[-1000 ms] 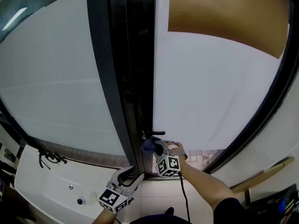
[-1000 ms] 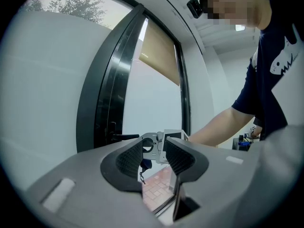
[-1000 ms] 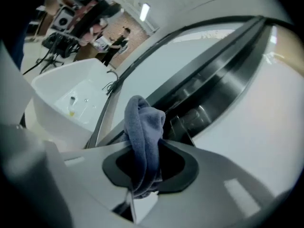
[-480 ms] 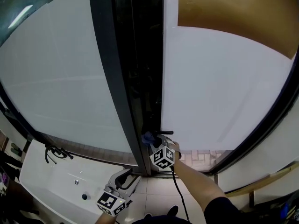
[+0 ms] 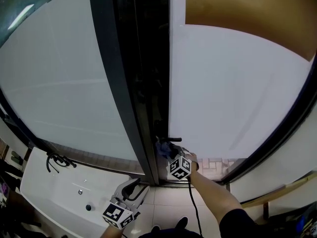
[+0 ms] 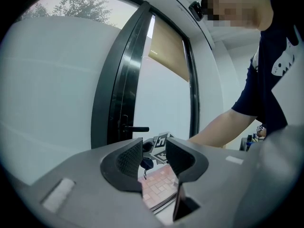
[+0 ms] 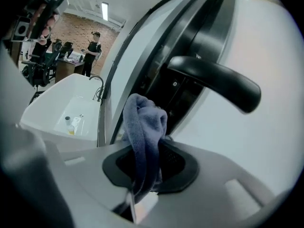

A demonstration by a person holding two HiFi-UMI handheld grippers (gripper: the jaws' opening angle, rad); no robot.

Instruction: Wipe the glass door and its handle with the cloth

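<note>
Head view, looking steeply down: a frosted glass door point(image 5: 233, 93) fills the right half of the frame, w/ a dark frame point(image 5: 143, 83) running down the centre; a tan blind point(image 5: 247, 9) sits at upper right. The black lever handle point(image 5: 171, 140) is at lower centre, on the door's left edge.

Right gripper point(image 5: 166, 152) is at lower centre, just below the handle; its jaws are pinched on a blue-grey cloth point(image 5: 162, 150); its marker cube point(image 5: 179, 167) and the person's forearm point(image 5: 213, 192) trail toward bottom right.

Right gripper view: the cloth stands up bunched from between the jaws at centre; the handle crosses the upper right; the cloth top lies below and left of the lever, near the frame; contact w/ lever or glass can't be made out. Two people point(image 7: 92, 51) stand far off at upper left.

Left gripper point(image 5: 136, 186) is at bottom centre-left of the head view, well apart from the door; left gripper view shows its jaws spread w/ nothing between them; the cube is seen through the gap.

A white sink point(image 5: 54, 192) w/ a dark tap point(image 5: 57, 160) is at lower left.
</note>
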